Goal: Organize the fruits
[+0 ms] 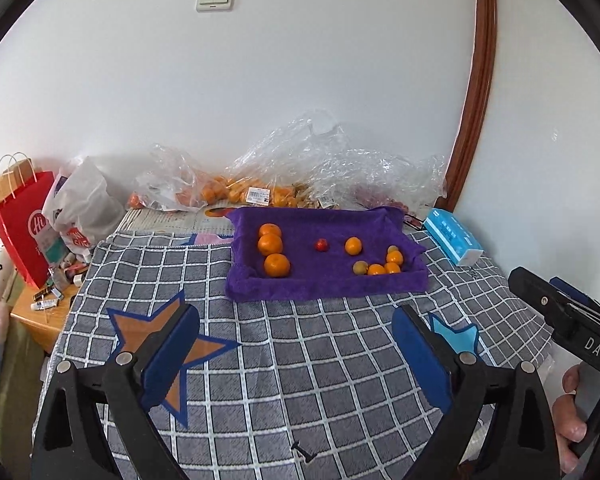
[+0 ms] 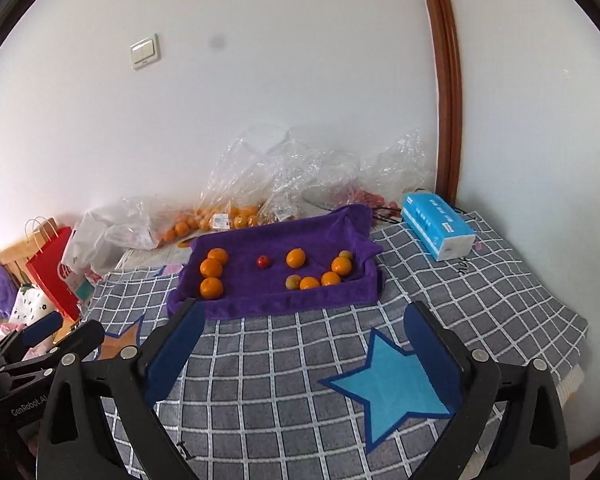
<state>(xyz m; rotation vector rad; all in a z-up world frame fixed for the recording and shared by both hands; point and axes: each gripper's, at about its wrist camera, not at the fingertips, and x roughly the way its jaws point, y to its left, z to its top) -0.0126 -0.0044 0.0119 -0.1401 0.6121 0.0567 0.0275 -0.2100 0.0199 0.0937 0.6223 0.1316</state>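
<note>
A purple towel-lined tray point(image 1: 324, 286) point(image 2: 260, 304) sits on the grey checked cloth. Three large oranges point(image 1: 270, 244) point(image 2: 211, 269) line its left side. A small red fruit point(image 1: 321, 244) point(image 2: 263, 262) lies mid-tray, a lone orange point(image 1: 353, 246) point(image 2: 295, 258) beside it. Several small oranges and two greenish fruits point(image 1: 360, 267) point(image 2: 292, 282) cluster at the right. My left gripper point(image 1: 296, 320) is open and empty, short of the tray. My right gripper point(image 2: 306, 320) is open and empty, also short of it.
Clear plastic bags of oranges point(image 1: 236, 192) point(image 2: 220, 216) lie against the wall. A blue tissue pack point(image 1: 454, 236) point(image 2: 438, 226) sits right of the tray. A red paper bag point(image 1: 24, 228) and white bag stand left. Star patches point(image 1: 172, 352) point(image 2: 396, 384) mark the cloth.
</note>
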